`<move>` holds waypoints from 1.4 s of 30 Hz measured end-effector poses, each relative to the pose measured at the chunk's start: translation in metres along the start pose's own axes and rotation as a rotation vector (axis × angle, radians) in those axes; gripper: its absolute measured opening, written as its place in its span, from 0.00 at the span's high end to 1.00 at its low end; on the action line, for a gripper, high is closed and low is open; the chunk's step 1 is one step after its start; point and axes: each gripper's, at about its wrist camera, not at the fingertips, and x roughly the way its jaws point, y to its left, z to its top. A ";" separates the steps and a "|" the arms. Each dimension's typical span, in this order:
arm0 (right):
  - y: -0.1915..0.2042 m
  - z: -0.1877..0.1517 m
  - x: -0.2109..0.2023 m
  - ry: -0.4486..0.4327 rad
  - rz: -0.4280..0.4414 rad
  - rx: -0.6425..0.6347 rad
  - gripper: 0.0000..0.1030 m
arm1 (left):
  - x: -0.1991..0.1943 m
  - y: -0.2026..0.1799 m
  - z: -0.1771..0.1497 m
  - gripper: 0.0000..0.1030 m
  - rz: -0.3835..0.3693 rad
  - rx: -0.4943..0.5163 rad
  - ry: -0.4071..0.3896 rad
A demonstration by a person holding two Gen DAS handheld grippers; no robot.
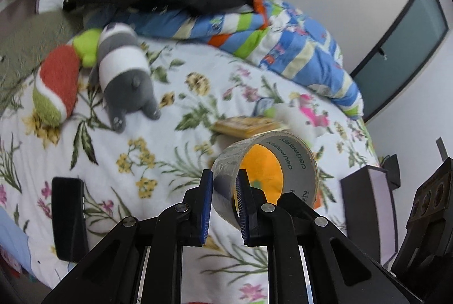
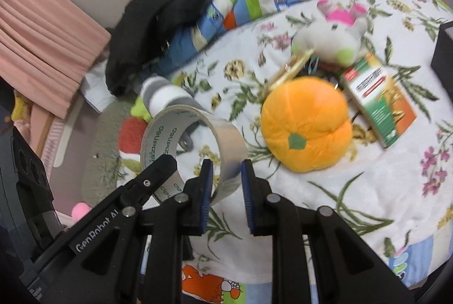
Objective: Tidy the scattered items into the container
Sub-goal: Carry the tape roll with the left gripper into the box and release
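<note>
Left gripper (image 1: 225, 202) pinches wall of tape roll (image 1: 266, 176) — one pad inside ring, one outside — roll held above floral bedsheet (image 1: 175, 162). Right gripper (image 2: 226, 196) partly open, holding nothing, just beside roll. Roll looks light, stiff, slick-faced; wall pinch suits it. Still scattered: one pumpkin plush (image 2: 305, 125), one white plush (image 2: 328, 40), one striped plush (image 1: 124, 69), one carton (image 2: 379, 100). Dark box (image 1: 365, 207) at bed edge — likely container.

Glossy plastic tape roll (image 1: 266, 173); plush cloth pumpkin (image 2: 307, 124); printed cotton sheet (image 1: 170, 134); printed cardboard box (image 2: 379, 103).
</note>
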 end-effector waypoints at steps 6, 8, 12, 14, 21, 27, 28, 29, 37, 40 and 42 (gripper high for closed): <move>-0.017 0.015 -0.054 -0.070 0.024 0.026 0.80 | -0.028 -0.055 0.002 0.84 -0.013 0.069 -0.043; -0.030 0.021 -0.073 -0.088 0.035 0.048 0.79 | -0.033 -0.076 0.001 0.84 -0.019 0.094 -0.051; -0.056 0.030 -0.109 -0.136 0.036 0.078 0.80 | -0.039 -0.123 -0.004 0.84 -0.044 0.144 -0.059; -0.073 0.035 -0.128 -0.162 0.032 0.097 0.79 | -0.039 -0.148 -0.009 0.84 -0.051 0.174 -0.058; -0.146 0.047 -0.189 -0.237 0.004 0.179 0.80 | -0.030 -0.244 -0.031 0.84 -0.100 0.276 -0.039; -0.224 0.052 -0.238 -0.295 -0.047 0.268 0.80 | -0.009 -0.331 -0.061 0.84 -0.157 0.364 0.004; -0.236 0.053 -0.245 -0.303 -0.057 0.282 0.80 | -0.005 -0.347 -0.068 0.84 -0.168 0.381 0.014; -0.249 0.053 -0.252 -0.311 -0.067 0.297 0.80 | 0.000 -0.360 -0.073 0.84 -0.177 0.394 0.023; -0.354 0.049 -0.279 -0.324 -0.148 0.412 0.80 | 0.061 -0.451 -0.124 0.84 -0.226 0.479 0.133; -0.390 0.045 -0.276 -0.312 -0.166 0.456 0.80 | 0.089 -0.472 -0.143 0.84 -0.225 0.504 0.178; -0.415 0.042 -0.269 -0.294 -0.175 0.487 0.80 | 0.109 -0.480 -0.155 0.84 -0.219 0.518 0.213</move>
